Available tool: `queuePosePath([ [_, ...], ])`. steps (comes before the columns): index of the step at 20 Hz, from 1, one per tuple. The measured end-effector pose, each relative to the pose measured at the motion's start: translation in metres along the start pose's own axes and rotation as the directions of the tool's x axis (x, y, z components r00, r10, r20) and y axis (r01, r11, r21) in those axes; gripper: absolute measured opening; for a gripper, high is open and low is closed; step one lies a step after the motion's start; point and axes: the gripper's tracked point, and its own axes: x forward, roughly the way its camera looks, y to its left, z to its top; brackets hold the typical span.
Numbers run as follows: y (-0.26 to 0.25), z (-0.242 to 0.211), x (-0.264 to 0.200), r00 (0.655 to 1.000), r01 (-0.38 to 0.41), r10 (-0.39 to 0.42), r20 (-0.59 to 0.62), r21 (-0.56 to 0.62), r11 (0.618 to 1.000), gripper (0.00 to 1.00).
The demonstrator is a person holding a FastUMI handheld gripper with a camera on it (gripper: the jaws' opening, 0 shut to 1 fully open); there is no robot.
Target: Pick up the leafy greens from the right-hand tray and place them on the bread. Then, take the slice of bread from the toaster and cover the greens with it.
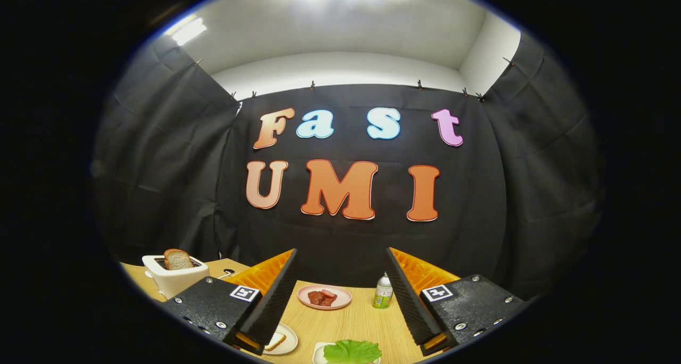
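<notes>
My gripper (pixel 340 300) hangs open above the wooden table, with nothing between its fingers. The leafy greens (pixel 352 351) lie on a white tray (pixel 319 353) low between the fingers, closer to the right one. A slice of bread (pixel 275 341) rests on a white plate (pixel 289 344), partly hidden behind the left finger (pixel 271 300). Far to the left of that finger stands a white toaster (pixel 173 279) with a second bread slice (pixel 177 259) sticking up out of its slot.
Beyond the fingers, a pink plate (pixel 324 296) holds reddish meat pieces (pixel 322 297). A small bottle with a green label (pixel 382 291) stands just right of it, near the right finger. A cable runs from the toaster across the wooden table (pixel 351 324). Black cloth walls enclose the table.
</notes>
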Motion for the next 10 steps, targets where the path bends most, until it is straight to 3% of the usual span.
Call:
queuePosePath([
  [10,-0.010,-0.021,0.005,0.996,0.001,0.003,-0.093,0.036,0.999,0.97],
])
